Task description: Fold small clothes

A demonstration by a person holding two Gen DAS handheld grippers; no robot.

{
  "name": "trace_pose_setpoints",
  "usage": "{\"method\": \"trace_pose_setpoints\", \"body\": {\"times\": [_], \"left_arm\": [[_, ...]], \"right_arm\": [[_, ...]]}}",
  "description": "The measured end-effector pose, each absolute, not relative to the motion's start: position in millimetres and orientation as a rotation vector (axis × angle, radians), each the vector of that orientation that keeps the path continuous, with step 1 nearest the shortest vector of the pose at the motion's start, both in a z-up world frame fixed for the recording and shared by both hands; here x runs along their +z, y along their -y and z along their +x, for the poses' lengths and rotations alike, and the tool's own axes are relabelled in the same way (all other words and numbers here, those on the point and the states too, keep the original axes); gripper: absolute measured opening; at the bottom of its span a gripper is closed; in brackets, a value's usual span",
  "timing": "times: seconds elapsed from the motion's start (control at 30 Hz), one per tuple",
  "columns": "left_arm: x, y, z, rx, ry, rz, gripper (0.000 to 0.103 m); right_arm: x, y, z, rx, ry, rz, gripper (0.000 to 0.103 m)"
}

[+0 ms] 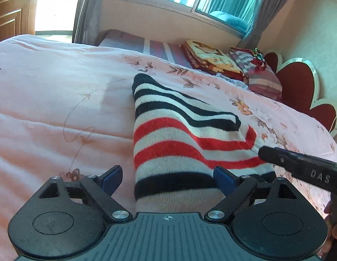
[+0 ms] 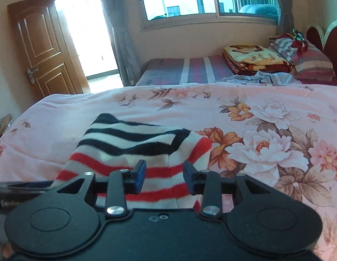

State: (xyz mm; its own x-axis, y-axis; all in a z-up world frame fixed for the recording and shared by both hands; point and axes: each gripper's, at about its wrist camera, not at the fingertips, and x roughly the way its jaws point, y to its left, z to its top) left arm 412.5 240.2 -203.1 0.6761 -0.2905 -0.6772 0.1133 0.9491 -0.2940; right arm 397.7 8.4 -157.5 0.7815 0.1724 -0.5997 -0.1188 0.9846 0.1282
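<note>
A small knitted garment [image 1: 179, 134] with black, white and red stripes lies on the pink floral quilt [image 1: 59, 100], partly folded over itself. My left gripper [image 1: 168, 179] is open, its blue-padded fingers apart over the garment's near end. The right gripper's black body [image 1: 303, 165] shows at the right of the left wrist view. In the right wrist view the same garment [image 2: 133, 148] lies just ahead. My right gripper [image 2: 164, 177] is open above its red-striped part, holding nothing.
Folded blankets [image 2: 255, 61] and a striped pillow [image 2: 307, 58] lie at the bed's far side by a red headboard [image 1: 299, 87]. A striped mattress [image 2: 190, 69] sits under the window. A wooden door [image 2: 40, 47] stands at the left.
</note>
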Motion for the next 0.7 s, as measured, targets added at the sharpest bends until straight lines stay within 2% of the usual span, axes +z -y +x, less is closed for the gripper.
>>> {"method": "trace_pose_setpoints", "body": {"times": [0.13,0.23,0.33,0.4,0.5,0.7], "left_arm": [[-214,-235,406,-0.229,-0.814,-0.231,0.09],[-219,-230,409,-0.228,-0.82,-0.217,0.095],[-210,-232,402,-0.219,-0.822,-0.208,0.095],[-200,-235,392,-0.239,-0.811,-0.191,0.095],[-200,-237,371,-0.252,-0.813,-0.145,0.095],[-228,-234,364,-0.246,-0.872,-0.144,0.096]], "right_arm": [[-173,-21,355,0.156,-0.66,-0.02,0.033],[-198,-17,354,0.115,-0.682,-0.043,0.037],[-190,-12,362,0.099,-0.71,0.026,0.037],[-176,-12,352,0.096,-0.681,0.037,0.034],[-160,-13,323,0.1,-0.632,0.014,0.035],[-189,-24,307,0.09,-0.723,-0.08,0.031]]}}
